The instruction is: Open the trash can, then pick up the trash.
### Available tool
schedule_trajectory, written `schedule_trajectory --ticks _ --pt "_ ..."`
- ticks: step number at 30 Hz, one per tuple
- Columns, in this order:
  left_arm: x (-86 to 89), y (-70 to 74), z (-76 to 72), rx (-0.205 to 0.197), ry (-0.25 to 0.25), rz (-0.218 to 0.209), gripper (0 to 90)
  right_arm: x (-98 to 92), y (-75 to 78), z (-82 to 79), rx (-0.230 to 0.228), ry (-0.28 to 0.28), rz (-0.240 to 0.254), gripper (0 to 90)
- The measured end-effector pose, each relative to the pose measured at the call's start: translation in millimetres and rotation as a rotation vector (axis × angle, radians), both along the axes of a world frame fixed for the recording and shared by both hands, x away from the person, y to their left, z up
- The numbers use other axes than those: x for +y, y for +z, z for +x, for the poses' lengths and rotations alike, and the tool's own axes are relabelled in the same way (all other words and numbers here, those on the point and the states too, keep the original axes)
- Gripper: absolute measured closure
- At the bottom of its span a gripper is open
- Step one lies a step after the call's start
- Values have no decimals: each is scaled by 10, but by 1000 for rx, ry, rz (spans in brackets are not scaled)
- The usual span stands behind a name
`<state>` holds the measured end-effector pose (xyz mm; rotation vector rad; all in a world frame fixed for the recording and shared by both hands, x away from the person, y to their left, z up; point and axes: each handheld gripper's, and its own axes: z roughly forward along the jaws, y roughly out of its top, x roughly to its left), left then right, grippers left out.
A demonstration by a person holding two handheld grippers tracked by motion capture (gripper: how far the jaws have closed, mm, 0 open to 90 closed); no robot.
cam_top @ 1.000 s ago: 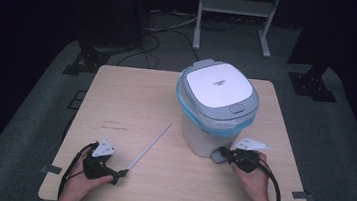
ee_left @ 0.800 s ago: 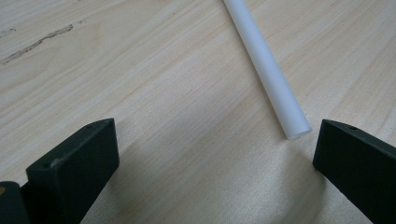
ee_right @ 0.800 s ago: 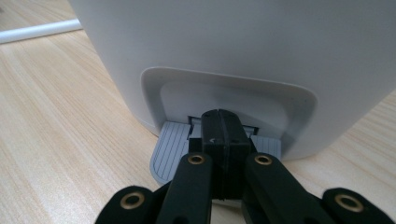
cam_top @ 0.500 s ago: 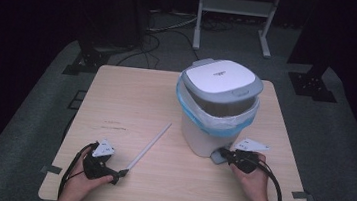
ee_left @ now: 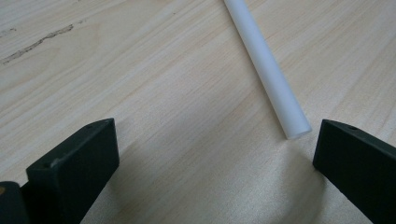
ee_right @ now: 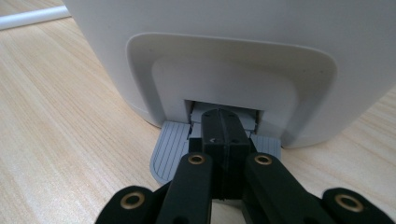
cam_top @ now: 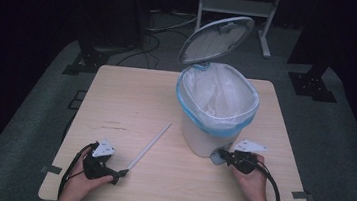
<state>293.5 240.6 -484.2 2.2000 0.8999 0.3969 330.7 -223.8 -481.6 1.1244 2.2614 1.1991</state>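
Observation:
A white pedal bin [cam_top: 214, 127] with a blue-rimmed liner stands on the wooden table [cam_top: 131, 95], and its lid [cam_top: 216, 38] is tilted up and back. My right gripper [cam_top: 224, 156] is shut, and its joined tips [ee_right: 223, 122] rest on the grey foot pedal [ee_right: 170, 151] at the bin's base. A thin white rod [cam_top: 149, 146] lies slantwise on the table left of the bin. My left gripper [cam_top: 117, 174] is open at the rod's near end [ee_left: 280, 102], which lies between the jaws, close to the right one in the left gripper view and touching neither.
Cables trail from both grippers toward the table's front edge. Dark floor, equipment stands [cam_top: 236, 6] and loose cables surround the table at the back. A faint dark scuff [ee_left: 37, 42] marks the wood near my left gripper.
The bin's lid has swung from closed to fully open, showing the liner inside. Both hands and the rod have kept their places.

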Motion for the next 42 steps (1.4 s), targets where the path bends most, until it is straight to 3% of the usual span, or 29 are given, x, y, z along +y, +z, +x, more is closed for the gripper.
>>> schedule_trajectory --ticks 8,11,17,21,29,38,42 --pt "-16 42 -8 -15 14 12 22 -2 -4 -3 -3 1 2 900" --pt "-24 92 -20 -27 12 -21 22 -6 -3 2 -2 1 4 900" --pt "-92 109 -29 -21 0 -30 23 -3 -4 -2 -3 2 2 900" --pt "-176 138 -30 -25 -6 -59 38 -4 -5 -2 -4 3 2 900" --pt "-312 113 -24 -15 -18 -40 60 -2 -4 -3 -5 3 1 900" --pt "-371 83 -7 -20 -1 -15 223 -2 -7 -6 -9 3 1 900" --pt "-344 75 -14 -5 -4 -13 318 -3 -8 -6 -9 3 2 900"
